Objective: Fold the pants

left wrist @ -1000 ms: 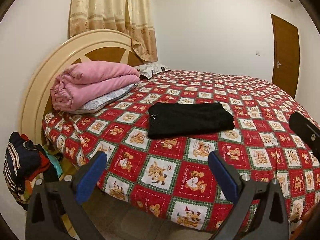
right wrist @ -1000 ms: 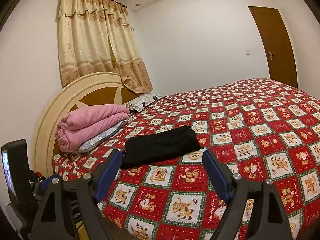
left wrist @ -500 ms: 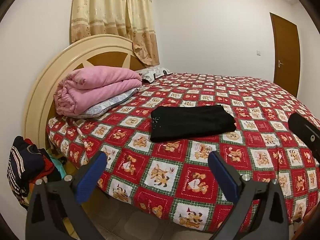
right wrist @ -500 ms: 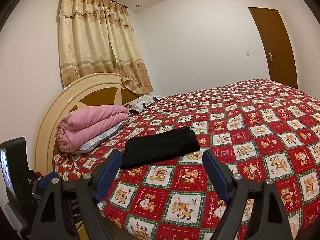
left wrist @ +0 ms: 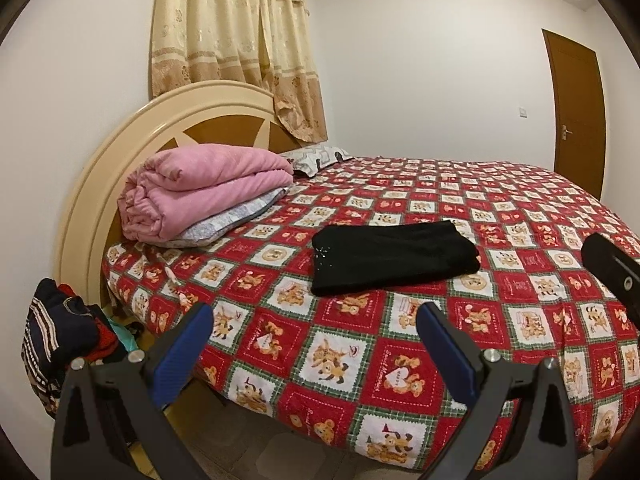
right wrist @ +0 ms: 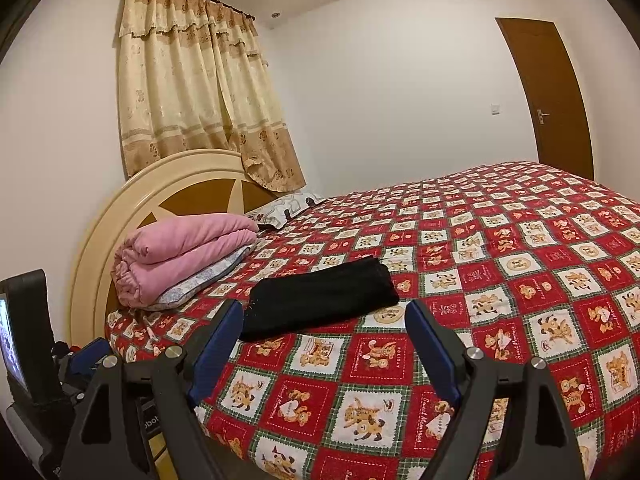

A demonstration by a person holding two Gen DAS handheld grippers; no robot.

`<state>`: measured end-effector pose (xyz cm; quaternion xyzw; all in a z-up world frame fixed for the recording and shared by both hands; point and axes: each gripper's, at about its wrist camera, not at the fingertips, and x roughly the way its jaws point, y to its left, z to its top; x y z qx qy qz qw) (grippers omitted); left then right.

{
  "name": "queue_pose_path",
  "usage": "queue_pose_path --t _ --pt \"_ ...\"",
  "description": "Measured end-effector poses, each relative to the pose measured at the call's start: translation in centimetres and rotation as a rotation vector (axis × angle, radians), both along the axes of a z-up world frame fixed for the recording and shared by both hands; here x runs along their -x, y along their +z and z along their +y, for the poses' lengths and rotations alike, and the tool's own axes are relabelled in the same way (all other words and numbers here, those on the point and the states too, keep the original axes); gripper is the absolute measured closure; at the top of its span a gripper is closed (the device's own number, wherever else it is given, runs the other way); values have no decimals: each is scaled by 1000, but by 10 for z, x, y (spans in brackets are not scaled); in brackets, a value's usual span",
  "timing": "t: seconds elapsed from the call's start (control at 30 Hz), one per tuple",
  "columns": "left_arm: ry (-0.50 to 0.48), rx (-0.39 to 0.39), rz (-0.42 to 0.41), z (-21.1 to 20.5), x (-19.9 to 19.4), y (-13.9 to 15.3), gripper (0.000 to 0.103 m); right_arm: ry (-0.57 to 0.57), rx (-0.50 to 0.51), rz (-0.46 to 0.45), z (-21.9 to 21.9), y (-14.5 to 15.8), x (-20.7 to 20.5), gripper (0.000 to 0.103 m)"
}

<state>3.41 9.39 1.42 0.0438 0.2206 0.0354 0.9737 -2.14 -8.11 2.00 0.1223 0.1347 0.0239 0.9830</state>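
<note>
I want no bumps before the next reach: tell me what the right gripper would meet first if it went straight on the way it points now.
Probably the bedspread just past the near edge, right of the folded black pants. The right gripper is open and empty, and depth is hard to judge in this view.

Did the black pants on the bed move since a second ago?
No. The black pants lie on the same bear squares of the bedspread, same gap from the pink blanket.
</note>
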Motion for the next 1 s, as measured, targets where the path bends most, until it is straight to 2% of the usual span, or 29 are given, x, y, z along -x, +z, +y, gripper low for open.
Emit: queue_pose_path --t 0.67,0.87,1.0 --pt "-11 3 -11 -1 -1 7 0 -13 -6 -11 -1 1 3 19" --pt "52 -32 -28 -2 -2 8 0 -22 -8 -9 -2 0 3 18" --pt "42 -5 -30 2 -1 7 0 -25 -8 -6 -3 0 3 18"
